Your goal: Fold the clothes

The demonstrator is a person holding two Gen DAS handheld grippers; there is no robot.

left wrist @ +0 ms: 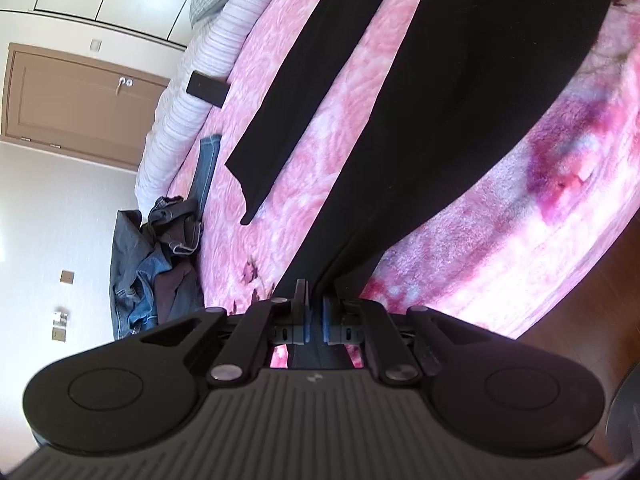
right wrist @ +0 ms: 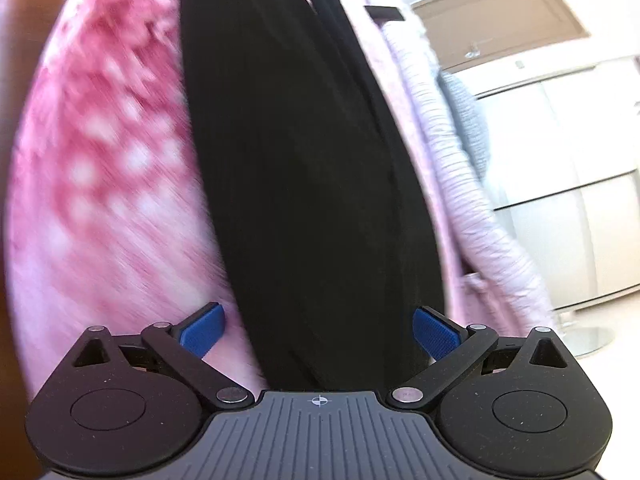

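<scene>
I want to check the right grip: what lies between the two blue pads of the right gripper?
In the right wrist view, only the black garment lies between the open right gripper's pads.

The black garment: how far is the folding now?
Done: the black garment lies spread on the pink blanket, not visibly folded. In hand: the left gripper pinches its edge; the right gripper is open around it. Left: the folds, and the jeans pile.

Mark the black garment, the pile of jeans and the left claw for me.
black garment (left wrist: 460, 92), left wrist view: on its broad flat panel.
pile of jeans (left wrist: 156, 264), left wrist view: on the crumpled denim beside the bed.
left claw (left wrist: 315, 312), left wrist view: between its tips, pinching black fabric.
</scene>
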